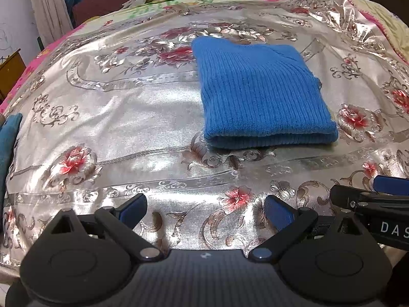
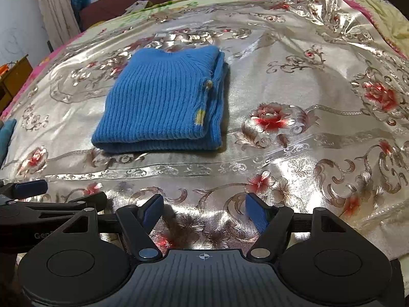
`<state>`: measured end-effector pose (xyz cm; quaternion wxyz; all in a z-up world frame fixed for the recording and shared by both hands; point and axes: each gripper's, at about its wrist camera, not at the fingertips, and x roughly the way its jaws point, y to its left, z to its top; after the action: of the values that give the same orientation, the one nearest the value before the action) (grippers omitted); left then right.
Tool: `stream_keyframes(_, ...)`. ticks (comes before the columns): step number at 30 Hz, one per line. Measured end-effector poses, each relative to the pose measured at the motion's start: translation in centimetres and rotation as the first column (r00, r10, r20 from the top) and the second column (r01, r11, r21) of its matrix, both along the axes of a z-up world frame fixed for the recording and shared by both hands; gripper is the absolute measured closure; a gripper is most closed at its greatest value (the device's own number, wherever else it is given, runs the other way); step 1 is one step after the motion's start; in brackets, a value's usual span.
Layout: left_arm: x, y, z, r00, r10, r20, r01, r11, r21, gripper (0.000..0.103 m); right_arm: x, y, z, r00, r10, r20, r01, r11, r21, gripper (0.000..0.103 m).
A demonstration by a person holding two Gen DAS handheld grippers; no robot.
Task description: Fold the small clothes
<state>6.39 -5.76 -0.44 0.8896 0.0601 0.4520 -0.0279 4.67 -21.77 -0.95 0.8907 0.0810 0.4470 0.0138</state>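
Two tools hung side by side over the near edge of the bed, both tilted down toward it and both empty. The left tool [image 1: 204, 211] had its blue-padded fingers [image 1: 133, 209] spread wide, with nothing between them but the shiny silver bedcover with red flowers and grey scrollwork [image 1: 115, 117]. The right tool [image 2: 204, 211] stood just as wide, its blue pads [image 2: 257, 216] apart over the same cloth and gripping nothing. Each tool showed at the edge of the other's view: the right one at the lower right of the left wrist view, the left one at the lower left of the right wrist view.

The task's thing, a small blue ribbed knit sweater [image 1: 258, 94], lay folded into a compact rectangle on the bedcover, toward the middle of the bed and well apart from both tools. Its doubled fold faced the near edge and its round neckline faced the far edge. In the right wrist view small yellow patches [image 2: 199, 116] showed along the sweater's right side, where a folded layer lay beside the main panel.

A teal piece of cloth [image 1: 9, 138] poked in at the left edge of the bed. Beyond the far edge of the silver cover lay a pink and pale-yellow quilt [image 2: 383, 12], and a beige curtain [image 1: 48, 7] hung at the far left
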Motion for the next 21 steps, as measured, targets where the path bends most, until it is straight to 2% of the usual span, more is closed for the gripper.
stream_keyframes(21, -0.17, 0.04, 0.08, 1.000, 0.008, -0.008, -0.008, 1.000, 0.001, 0.001, -0.34, 0.10, 0.20, 1.000, -0.004, -0.003, 0.004, 1.000, -0.002, 0.031)
